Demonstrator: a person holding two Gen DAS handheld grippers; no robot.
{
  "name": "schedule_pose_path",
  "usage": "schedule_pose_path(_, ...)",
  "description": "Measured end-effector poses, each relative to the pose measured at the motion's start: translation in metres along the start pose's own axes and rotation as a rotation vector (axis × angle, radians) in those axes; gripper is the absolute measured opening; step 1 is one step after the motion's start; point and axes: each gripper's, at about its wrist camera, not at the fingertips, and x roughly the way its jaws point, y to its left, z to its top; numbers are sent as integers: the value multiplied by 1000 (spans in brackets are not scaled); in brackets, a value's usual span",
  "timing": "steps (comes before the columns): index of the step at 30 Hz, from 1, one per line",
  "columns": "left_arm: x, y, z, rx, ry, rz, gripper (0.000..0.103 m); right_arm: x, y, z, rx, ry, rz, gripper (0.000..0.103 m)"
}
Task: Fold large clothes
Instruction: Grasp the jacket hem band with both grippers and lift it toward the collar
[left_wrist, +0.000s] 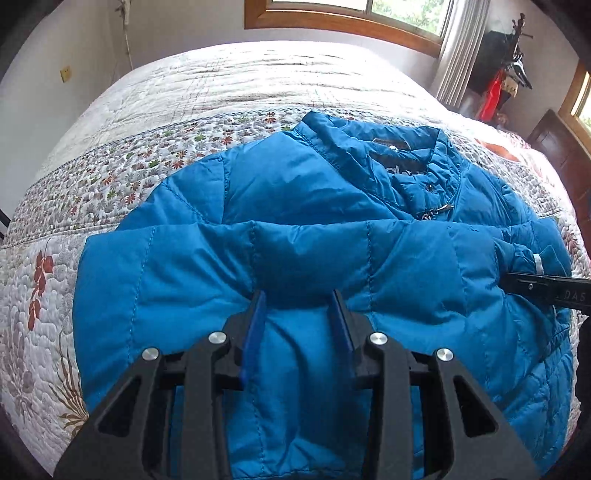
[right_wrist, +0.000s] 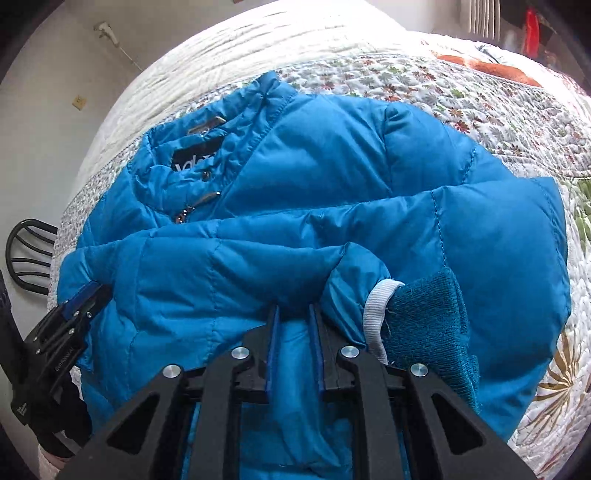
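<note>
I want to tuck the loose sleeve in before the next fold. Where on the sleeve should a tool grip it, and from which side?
Grip the sleeve just behind its white-trimmed knit cuff, coming from above. There the fabric narrows and bunches into a raised ridge on top of the jacket, so it likely fits between the fingers, while the puffy quilted panels further up look too thick to pinch cleanly.

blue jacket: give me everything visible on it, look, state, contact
The blue jacket is a quilted puffer with shiny, nylon-looking fabric, lying front up on the floral quilt. Its stand-up collar shows a dark label, snaps and a metal zip pull. The lower part is folded up over the chest, and a sleeve lies across it, ending in a teal knit cuff with a white band. The left gripper and right gripper each pinch a bunched fold of fabric at the near edge.
</note>
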Motion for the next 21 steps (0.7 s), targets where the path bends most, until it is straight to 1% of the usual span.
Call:
schedule_pose_path(3, -5, 2, 2, -8, 14, -3, 35, 0, -1, 4, 3, 14, 11, 14)
schedule_pose_path(4, -9, 3, 4, -1, 20, -2, 35, -18, -1, 0, 2, -6, 29, 15)
schedule_pose_path(5, -18, 4, 5, 1, 19, 4, 35, -18, -1, 0, 2, -6, 29, 18)
schedule_pose_path(7, -51, 12, 0, -1, -27, -14, 45, -56, 1, -15, -48, -99, 82, 23)
schedule_pose_path(8, -69, 16, -6, -1, -47, -32, 59, -75, 2, -27, -82, -134, 112, 25)
schedule_pose_path(9, -88, 21, -15, 4, -67, -34, 66, -93, 2, -41, -113, -159, 138, 32)
schedule_pose_path(10, -105, 25, -25, 10, -83, -35, 67, -110, 2, -56, -138, -177, 149, 36)
schedule_pose_path(12, -134, 36, -52, 15, -90, -18, 72, -134, 1, -84, -179, -193, 132, 38)
schedule_pose_path(14, -154, 49, -82, -13, -65, -27, 78, -151, -3, -116, -201, -190, 109, 48)
schedule_pose_path(15, -161, 55, -97, -27, -48, -27, 78, -159, -6, -132, -202, -189, 103, 52)
schedule_pose_path(18, -176, 71, -150, -87, 13, 0, 78, -170, -19, -177, -171, -164, 99, 53)
schedule_pose_path(21, -182, 85, -198, -168, 83, -18, 78, -170, -31, -222, -136, -126, 58, 54)
